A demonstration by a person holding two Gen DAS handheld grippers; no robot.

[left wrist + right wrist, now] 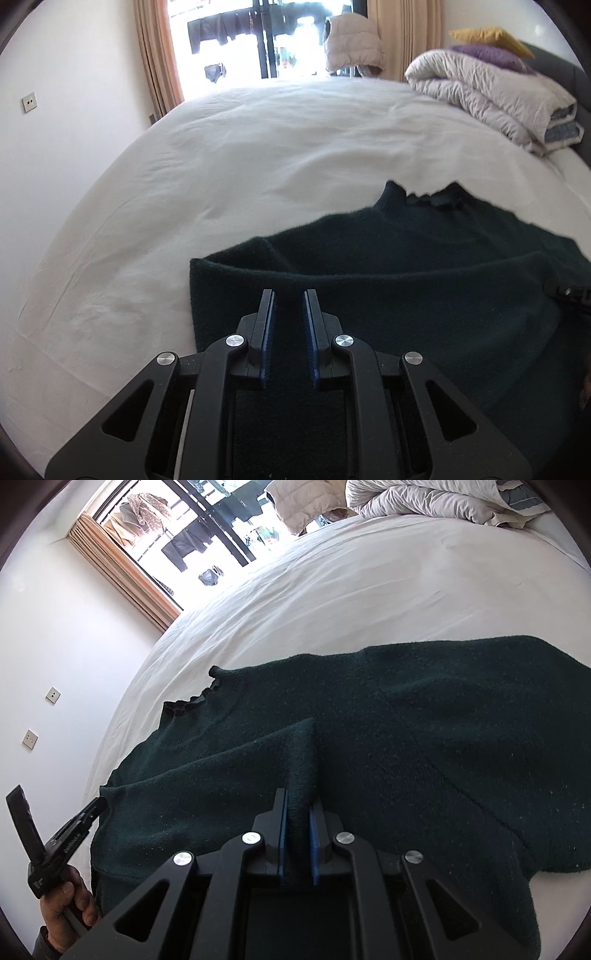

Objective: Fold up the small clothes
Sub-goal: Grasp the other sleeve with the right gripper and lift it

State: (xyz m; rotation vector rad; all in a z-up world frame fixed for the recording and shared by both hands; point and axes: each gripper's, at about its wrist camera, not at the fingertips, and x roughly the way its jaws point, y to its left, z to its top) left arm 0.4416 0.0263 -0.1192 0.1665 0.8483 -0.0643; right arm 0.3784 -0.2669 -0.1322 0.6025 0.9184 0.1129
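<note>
A dark green sweater (pixel 406 277) lies spread on the white bed (pixel 221 166), its ruffled collar toward the far side. Its lower part is doubled back over the body. In the left wrist view my left gripper (pixel 289 295) is over that doubled part near its left edge, its blue pads close together with dark knit between them. The right wrist view shows my right gripper (pixel 298 797) shut on a raised ridge of the sweater (pixel 406 720). The left gripper (pixel 94 808) shows there too, at the sweater's left edge, held by a hand (pixel 70 904).
A folded pale duvet (pixel 491 92) with purple and yellow pillows (pixel 491 37) sits at the bed's far right corner. A white wall (pixel 55 129) runs along the bed's left side. Curtains and a bright balcony window (pixel 258 37) stand beyond the bed.
</note>
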